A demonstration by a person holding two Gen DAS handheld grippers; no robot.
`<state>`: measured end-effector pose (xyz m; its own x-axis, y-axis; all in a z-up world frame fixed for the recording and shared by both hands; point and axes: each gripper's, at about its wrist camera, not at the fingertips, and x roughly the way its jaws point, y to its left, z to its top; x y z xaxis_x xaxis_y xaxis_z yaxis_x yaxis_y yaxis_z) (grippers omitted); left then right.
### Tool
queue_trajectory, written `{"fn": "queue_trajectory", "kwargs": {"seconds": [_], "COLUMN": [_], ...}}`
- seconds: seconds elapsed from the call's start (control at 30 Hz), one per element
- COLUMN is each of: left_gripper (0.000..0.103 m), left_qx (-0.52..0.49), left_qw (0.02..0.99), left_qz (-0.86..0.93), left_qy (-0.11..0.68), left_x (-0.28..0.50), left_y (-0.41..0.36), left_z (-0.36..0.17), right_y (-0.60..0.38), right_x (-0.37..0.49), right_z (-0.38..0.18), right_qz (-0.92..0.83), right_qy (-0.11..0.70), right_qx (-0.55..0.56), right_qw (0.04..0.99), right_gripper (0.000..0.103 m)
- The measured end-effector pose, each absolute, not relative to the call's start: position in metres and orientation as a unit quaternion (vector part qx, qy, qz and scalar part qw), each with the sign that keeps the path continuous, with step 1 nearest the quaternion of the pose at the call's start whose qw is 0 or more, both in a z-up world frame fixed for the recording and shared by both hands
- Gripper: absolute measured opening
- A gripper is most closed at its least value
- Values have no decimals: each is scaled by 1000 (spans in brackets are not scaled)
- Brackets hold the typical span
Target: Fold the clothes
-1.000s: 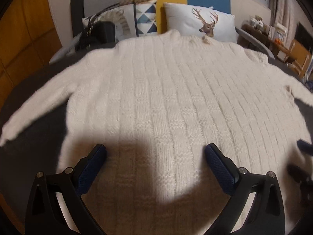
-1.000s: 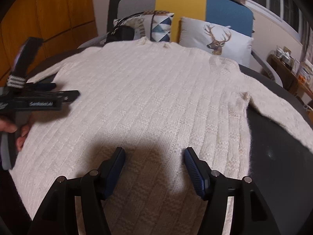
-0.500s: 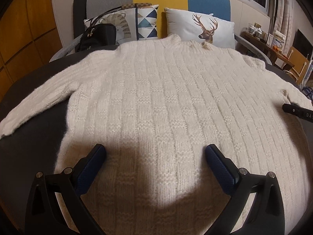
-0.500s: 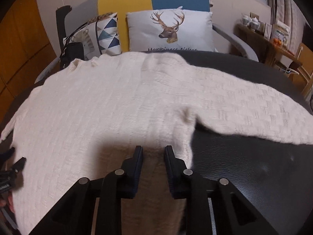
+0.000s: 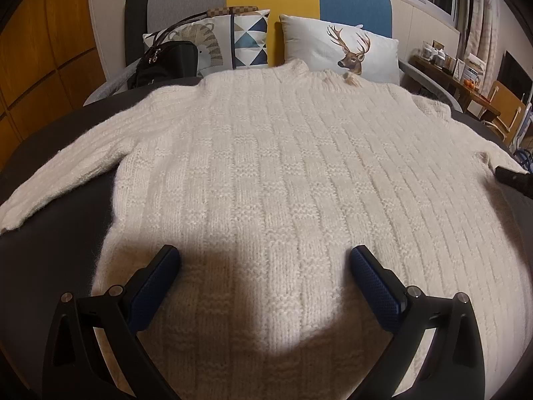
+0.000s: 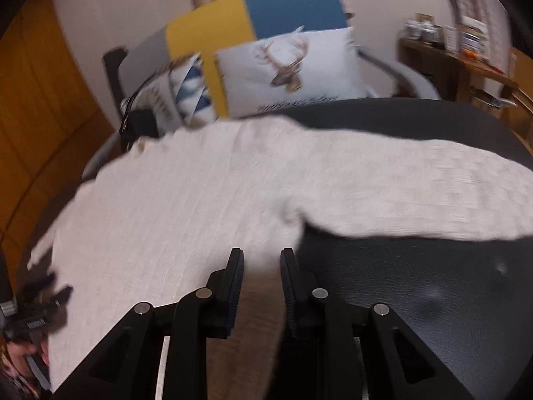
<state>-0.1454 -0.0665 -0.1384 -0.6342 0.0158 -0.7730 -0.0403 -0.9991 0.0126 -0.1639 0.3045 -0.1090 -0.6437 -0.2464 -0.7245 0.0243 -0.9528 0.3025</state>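
The white knit sweater (image 5: 266, 180) lies flat and spread on the dark desk (image 6: 416, 283), with no fold made yet. The left gripper (image 5: 265, 266) hovers wide open above its hem. The right gripper (image 6: 260, 266), jaws narrowed, seems to pinch the sweater's side edge.

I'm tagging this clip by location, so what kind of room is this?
Most likely a home living room. A sofa with grey, yellow and blue panels holds a deer-print cushion, a black handbag sits beside it, and a cream sweater lies spread on a dark table.
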Motion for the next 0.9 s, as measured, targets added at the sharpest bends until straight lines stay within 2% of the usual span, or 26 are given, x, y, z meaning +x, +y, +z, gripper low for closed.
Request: {"fn": "queue_trajectory", "kwargs": {"seconds": [0.07,0.13,0.23,0.3,0.37,0.53,0.57,0.6,0.7,0.77,0.9], "left_gripper": [103,103,103,103,103,103,103,103,102,102,103], "left_qx": [-430,-433,-418,-407,-406,-405,-403,-400,-394,-385,-416], "left_qw": [9,7,45,83,131,206,219,230,241,239,260], "left_qz": [902,900,907,909,904,882,878,873,859,863,854], "left_qy": [28,45,31,13,18,122,139,157,220,222,174], "left_x": [-146,-148,-148,-151,-161,-172,-171,-169,-157,-155,-167], "left_y": [-62,-52,-28,0,41,145,160,173,204,204,194], "left_z": [-137,-131,-113,-103,-97,-108,-111,-114,-130,-129,-132], "right_y": [311,313,314,313,316,324,325,325,328,329,331], "right_x": [-166,-171,-179,-188,-192,-209,-212,-215,-220,-221,-224], "right_z": [-113,-115,-120,-125,-128,-137,-137,-138,-141,-141,-144], "right_qz": [-892,-891,-886,-879,-879,-867,-866,-865,-863,-868,-877], "right_qy": [-147,-139,-137,-153,-166,-204,-205,-203,-202,-197,-190], "right_qx": [421,427,437,444,439,447,448,450,454,447,434], "right_qw": [67,64,76,84,83,84,87,88,94,92,82], "right_gripper": [20,11,10,13,21,23,21,16,10,8,7]}}
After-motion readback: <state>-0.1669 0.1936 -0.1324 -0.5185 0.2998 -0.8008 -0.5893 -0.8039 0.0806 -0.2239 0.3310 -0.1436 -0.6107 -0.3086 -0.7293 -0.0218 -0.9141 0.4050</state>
